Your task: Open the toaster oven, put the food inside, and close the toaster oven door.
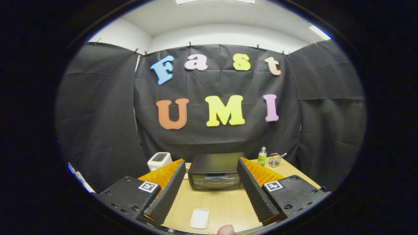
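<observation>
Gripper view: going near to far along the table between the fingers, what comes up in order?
White tray → toaster oven, door closed. The open gripper holds nothing.

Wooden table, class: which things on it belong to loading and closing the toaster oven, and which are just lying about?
Belongs to the job:
toaster oven, door shut
white tray
gripper, fingers open, nothing held

Just lying about:
white toaster
green bottle
wire basket
</observation>
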The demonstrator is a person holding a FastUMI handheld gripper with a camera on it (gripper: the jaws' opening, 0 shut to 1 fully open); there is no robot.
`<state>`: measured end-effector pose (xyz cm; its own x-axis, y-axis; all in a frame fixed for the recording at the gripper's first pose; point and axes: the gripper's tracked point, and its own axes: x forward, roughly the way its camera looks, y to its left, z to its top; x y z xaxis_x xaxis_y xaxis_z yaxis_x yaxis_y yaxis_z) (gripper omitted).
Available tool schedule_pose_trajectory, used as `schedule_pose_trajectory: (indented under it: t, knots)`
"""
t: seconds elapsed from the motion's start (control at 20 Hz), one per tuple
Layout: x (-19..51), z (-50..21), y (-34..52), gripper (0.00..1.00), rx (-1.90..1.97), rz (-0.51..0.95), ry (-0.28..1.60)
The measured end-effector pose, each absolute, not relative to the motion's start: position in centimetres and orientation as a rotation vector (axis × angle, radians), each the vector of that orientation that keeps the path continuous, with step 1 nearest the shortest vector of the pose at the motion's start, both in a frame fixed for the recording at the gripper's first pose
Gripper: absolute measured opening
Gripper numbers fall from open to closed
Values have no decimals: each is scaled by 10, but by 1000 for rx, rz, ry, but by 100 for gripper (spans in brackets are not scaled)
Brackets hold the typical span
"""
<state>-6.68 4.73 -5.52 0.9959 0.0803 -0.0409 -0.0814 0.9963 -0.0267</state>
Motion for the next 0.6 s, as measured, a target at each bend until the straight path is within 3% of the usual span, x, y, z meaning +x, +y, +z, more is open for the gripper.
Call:
schedule_pose_trajectory:
  t: [0.6]
  knots:
    - [-57,-52,74,100,-37,114,37]
